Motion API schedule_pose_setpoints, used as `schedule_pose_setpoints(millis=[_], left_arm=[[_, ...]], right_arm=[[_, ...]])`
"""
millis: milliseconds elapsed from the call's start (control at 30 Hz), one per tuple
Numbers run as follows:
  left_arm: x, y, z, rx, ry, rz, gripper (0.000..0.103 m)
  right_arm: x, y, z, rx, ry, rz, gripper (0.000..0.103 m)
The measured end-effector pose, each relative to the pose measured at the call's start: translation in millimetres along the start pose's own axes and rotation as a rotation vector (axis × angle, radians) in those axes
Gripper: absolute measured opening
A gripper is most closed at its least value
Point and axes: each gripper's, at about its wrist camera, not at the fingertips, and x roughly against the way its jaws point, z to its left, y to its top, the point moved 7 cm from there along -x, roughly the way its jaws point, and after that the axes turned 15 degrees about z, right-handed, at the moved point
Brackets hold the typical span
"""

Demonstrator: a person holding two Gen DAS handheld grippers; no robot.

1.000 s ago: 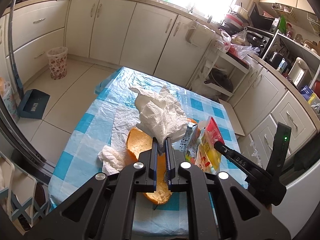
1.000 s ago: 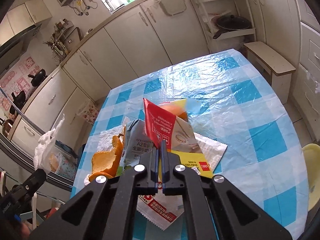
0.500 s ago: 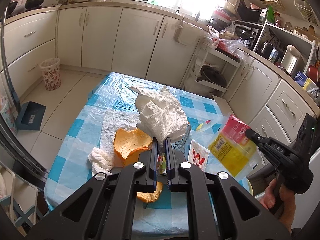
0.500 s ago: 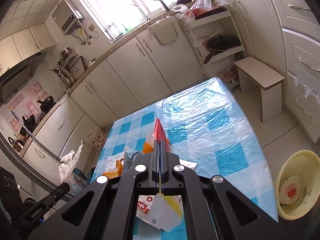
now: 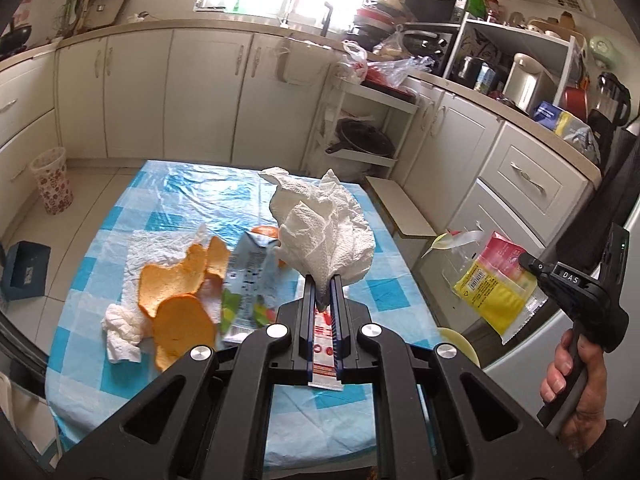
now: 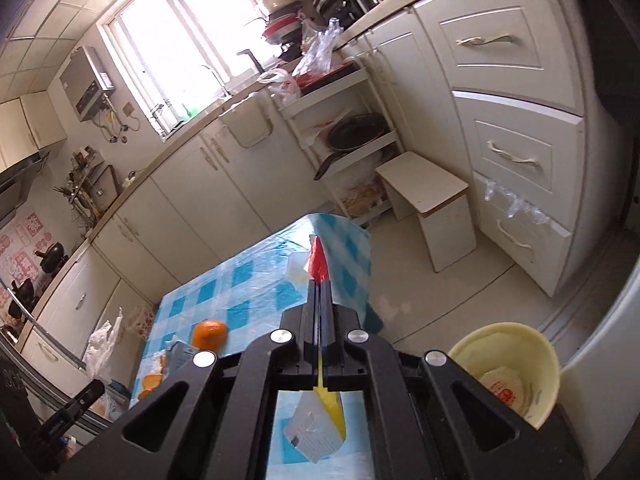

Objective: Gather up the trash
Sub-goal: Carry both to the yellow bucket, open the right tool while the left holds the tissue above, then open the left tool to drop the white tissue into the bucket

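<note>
My left gripper point(image 5: 323, 285) is shut on a crumpled white paper towel point(image 5: 324, 224), held up over the blue-checked table point(image 5: 180, 196). Below it lie orange peel point(image 5: 176, 300), a flattened milk carton point(image 5: 248, 280), a small tissue wad point(image 5: 120, 328) and a red-and-white wrapper point(image 5: 325, 344). At the right a hand point(image 5: 576, 364) holds my right gripper point(image 5: 525, 259), shut on a red-and-yellow snack wrapper point(image 5: 496, 280) past the table's edge. The right wrist view shows that wrapper point(image 6: 318, 260) edge-on between the closed fingers point(image 6: 319, 286), with a yellow bin point(image 6: 504, 360) below right.
The bin holds a wrapper point(image 6: 502, 390). An orange point(image 6: 209, 334) sits on the table. A low white stool point(image 6: 432, 200) and a drawer unit point(image 6: 516, 152) stand beyond the table. A patterned waste basket point(image 5: 52, 180) and a dustpan point(image 5: 26, 270) are on the floor at left.
Both grippers swung to the right. The right one lifted the snack wrapper off the table and out past its edge near the yellow bin. The left one still carries the paper towel.
</note>
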Motion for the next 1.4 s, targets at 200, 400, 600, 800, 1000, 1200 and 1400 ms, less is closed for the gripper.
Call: schedule_pose_setpoints(millis=[200,400,600,800,1000,1200,1400], left_arm=[[-30.0,-10.0,-75.0,-0.110,-0.055,0.067,0.007],[-73.8,-30.9,-151.1,-0.198,-0.099,0.155,0.007],[-130.5,-63.0,-214.5,-0.252,-0.134,0.283,0.007],[-181.7,-99.0,-252.7,-0.288,-0.137,0.398,0.007],[-234.2,-127.6,-286.4,-0.339,-0.130,0.519,0.012],[-241.5,-123.0,-295.5,-0.341,-0.122,0.512,0.049],[-199.0,-103.5,-272.8,-0.368,-0.096,0.440,0.057]], right_arm=[[-8.2,-14.8,-82.3,-0.038,-0.153,0.109,0.001],[-48.9,-36.3,-129.9,-0.075,-0.216,0.306,0.001],[-70.3,-43.8,-153.3,-0.183,-0.243,0.414,0.016],[-28.0,-15.8,-143.1,-0.187,-0.215,0.221,0.052],[-1.5,5.3,-132.6,-0.179,-0.190,0.095,0.056],[11.8,24.0,-125.5,-0.185,-0.182,0.001,0.060],[28.8,36.0,-111.4,-0.191,-0.153,-0.075,0.062]])
